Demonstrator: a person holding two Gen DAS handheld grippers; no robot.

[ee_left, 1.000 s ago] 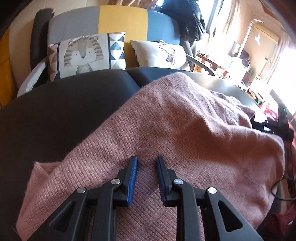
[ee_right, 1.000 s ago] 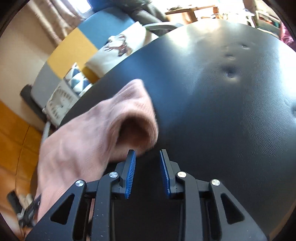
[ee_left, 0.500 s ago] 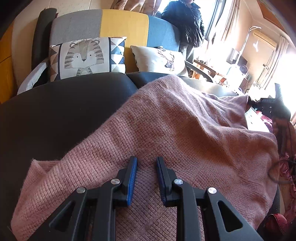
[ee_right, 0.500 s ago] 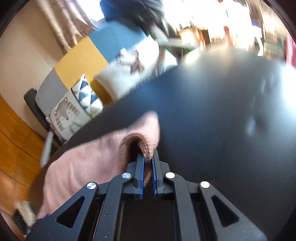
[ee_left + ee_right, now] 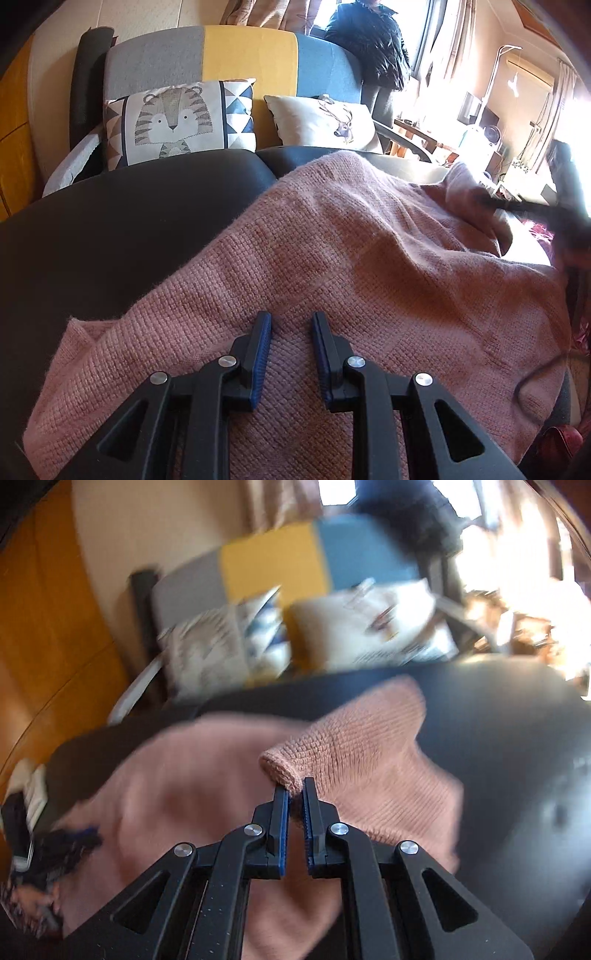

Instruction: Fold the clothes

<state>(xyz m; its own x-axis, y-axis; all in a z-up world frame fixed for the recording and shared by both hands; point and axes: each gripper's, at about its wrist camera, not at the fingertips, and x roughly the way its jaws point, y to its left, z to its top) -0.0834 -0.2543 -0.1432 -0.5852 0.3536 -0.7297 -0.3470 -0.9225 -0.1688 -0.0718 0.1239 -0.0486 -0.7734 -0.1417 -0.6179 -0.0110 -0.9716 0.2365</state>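
A pink knitted sweater (image 5: pixel 369 266) lies spread on a black padded surface (image 5: pixel 110 221). My left gripper (image 5: pixel 291 325) hovers open just over the knit near its front edge, with nothing between the blue pads. In the right wrist view my right gripper (image 5: pixel 295 794) is shut on the cuff end of the sweater's sleeve (image 5: pixel 354 746), which is lifted and carried over the body of the sweater (image 5: pixel 177 797). The right wrist view is blurred by motion. The right gripper shows as a dark blur (image 5: pixel 546 210) at the far right of the left wrist view.
Behind the black surface stands a grey, yellow and blue sofa (image 5: pixel 243 62) with a tiger cushion (image 5: pixel 177 122) and a deer cushion (image 5: pixel 325 122). A person in a dark jacket (image 5: pixel 369 44) stands by the window. A cluttered desk (image 5: pixel 480 140) is at the right.
My right gripper shut on the sleeve cuff and swung it left, over the sweater body. The left gripper stayed open over the knit, barely moving.
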